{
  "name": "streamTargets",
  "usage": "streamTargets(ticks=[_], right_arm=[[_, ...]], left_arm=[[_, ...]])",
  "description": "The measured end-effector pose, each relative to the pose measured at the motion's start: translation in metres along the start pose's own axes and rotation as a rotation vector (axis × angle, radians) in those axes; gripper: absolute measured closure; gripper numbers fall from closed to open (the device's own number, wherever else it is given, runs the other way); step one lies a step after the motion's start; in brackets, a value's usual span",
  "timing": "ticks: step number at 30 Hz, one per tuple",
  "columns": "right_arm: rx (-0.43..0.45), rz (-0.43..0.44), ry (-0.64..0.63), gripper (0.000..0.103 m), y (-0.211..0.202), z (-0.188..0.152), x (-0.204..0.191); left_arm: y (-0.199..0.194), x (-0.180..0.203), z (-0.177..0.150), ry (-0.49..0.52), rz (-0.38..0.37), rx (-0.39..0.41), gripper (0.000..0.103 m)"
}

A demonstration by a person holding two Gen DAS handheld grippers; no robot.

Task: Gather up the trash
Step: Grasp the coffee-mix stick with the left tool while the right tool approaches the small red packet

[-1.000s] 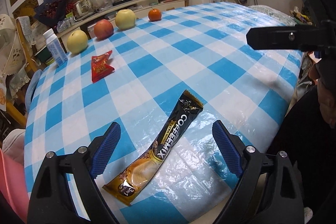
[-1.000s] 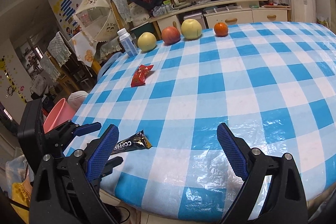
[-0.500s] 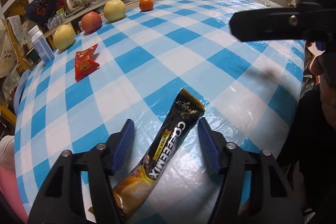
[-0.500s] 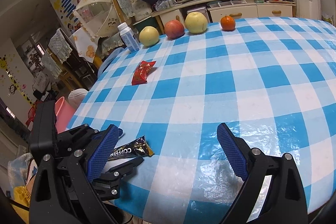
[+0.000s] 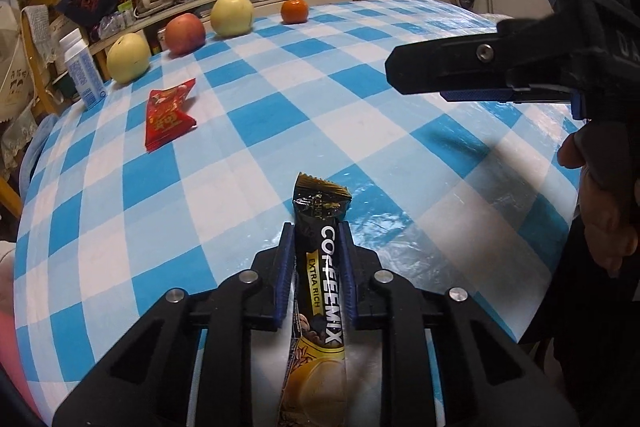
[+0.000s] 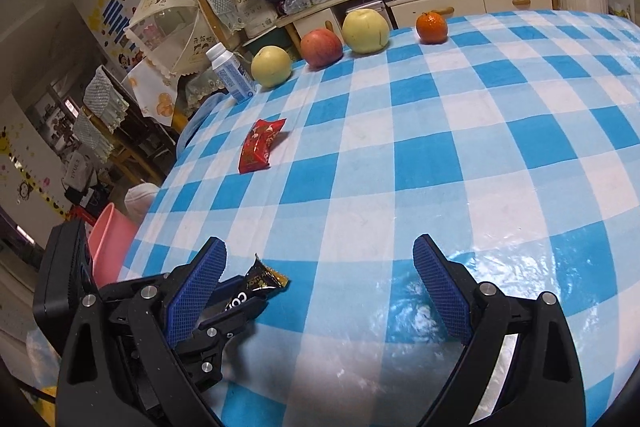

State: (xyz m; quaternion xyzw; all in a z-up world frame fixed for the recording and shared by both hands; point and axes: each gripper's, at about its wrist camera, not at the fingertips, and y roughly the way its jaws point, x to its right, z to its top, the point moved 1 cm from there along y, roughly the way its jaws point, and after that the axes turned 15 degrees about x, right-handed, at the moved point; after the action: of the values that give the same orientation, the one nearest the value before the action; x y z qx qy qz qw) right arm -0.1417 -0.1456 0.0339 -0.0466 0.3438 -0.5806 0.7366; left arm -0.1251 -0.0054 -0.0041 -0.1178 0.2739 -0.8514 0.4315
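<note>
left wrist view first: my left gripper (image 5: 315, 239) is clenched on the coffee mix sachet (image 5: 320, 291), both blue pads pressed flat against its sides. the sachet's long axis runs straight out along my fingers, so its crimped dark end pokes forward past the tips toward the middle of the checked tablecloth (image 5: 280, 115), and the yellow end trails back under the gripper body. that line-up is what matters now: i judge a lift will carry the packet up lengthwise, with the front end free to droop.

right wrist view: my right gripper (image 6: 320, 287) hangs with jaws wide apart and nothing between them, over the near edge of the table. the left gripper shows low at its left with the sachet's tip sticking out beside my left pad (image 6: 196, 283).

next piece of trash looks like the red wrapper (image 6: 260, 147), lying flat, well apart from both grippers, toward the far left of the cloth, its long axis running roughly away from me. it sits ahead-left of my open right fingers, so i'd say the free right hand is the one to take it. the fruit in a row at the far edge stays where it is, in my judgement; a pink bin (image 6: 110, 239) shows off the table's left edge, a likely drop spot.
</note>
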Motion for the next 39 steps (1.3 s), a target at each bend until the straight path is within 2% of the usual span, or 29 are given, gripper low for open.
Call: streamTargets(ticks=[5, 12, 23, 27, 33, 39], right_arm=[[-0.018, 0.018, 0.015, 0.009, 0.017, 0.004, -0.002], [-0.045, 0.039, -0.043, 0.010, 0.042, 0.007, -0.016], [-0.027, 0.097, -0.053, 0.010, 0.081, 0.026, -0.030], [-0.031, 0.126, -0.081, 0.020, 0.103, 0.033, -0.043], [-0.069, 0.171, -0.088, 0.027, 0.139, 0.038, -0.056], [-0.104, 0.168, -0.136, 0.030, 0.166, 0.040, -0.074]], left_arm=[[-0.001, -0.011, 0.002, -0.049, 0.014, 0.003, 0.081], [-0.012, -0.036, 0.008, -0.153, 0.021, 0.040, 0.081], [-0.020, -0.071, 0.010, -0.249, 0.092, 0.063, 0.081], [-0.023, -0.084, 0.010, -0.279, 0.124, 0.074, 0.081], [-0.025, -0.101, 0.009, -0.326, 0.156, 0.094, 0.081], [-0.026, -0.112, 0.007, -0.348, 0.188, 0.098, 0.081]])
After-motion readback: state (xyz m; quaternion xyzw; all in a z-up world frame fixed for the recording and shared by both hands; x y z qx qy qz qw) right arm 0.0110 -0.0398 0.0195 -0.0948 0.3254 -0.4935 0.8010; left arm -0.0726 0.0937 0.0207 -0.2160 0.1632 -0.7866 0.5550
